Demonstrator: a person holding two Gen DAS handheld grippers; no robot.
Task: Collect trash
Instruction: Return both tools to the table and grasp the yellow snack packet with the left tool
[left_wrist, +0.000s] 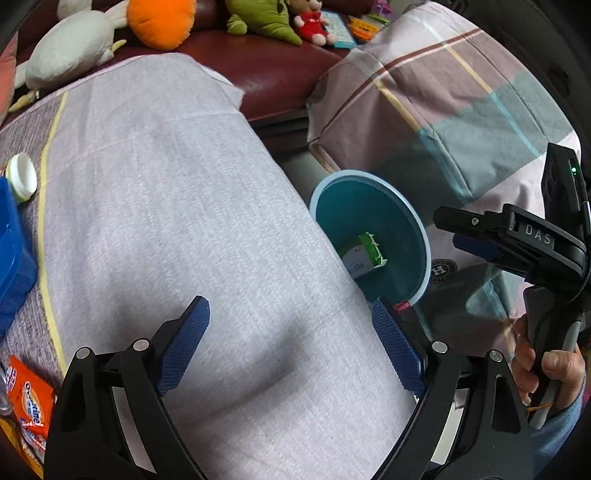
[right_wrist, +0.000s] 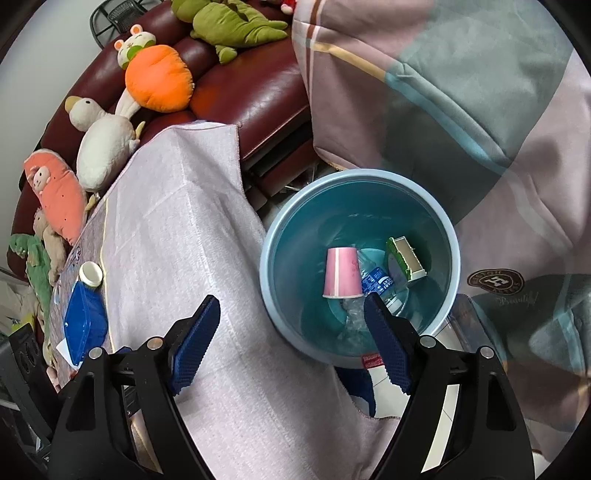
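Observation:
A light blue trash bin (right_wrist: 275, 236) stands on the floor beside the cloth-covered table (right_wrist: 177, 229). In it lie a pink paper cup (right_wrist: 341, 273), a crushed plastic bottle (right_wrist: 376, 282) and a green and white carton (right_wrist: 404, 260). My right gripper (right_wrist: 291, 339) is open and empty, above the table edge and the bin's near rim. My left gripper (left_wrist: 291, 343) is open and empty over the table (left_wrist: 177, 206). The bin (left_wrist: 424, 236) and carton (left_wrist: 369, 253) show to its right. The right gripper (left_wrist: 476, 236) shows at right. An orange snack packet (left_wrist: 31, 400) lies at the lower left.
A blue box (right_wrist: 83, 321) and a white-capped bottle (right_wrist: 90, 274) sit at the table's left end. A dark red sofa (right_wrist: 255, 92) with plush toys runs behind. A plaid quilt (right_wrist: 461, 110) hangs at the right of the bin.

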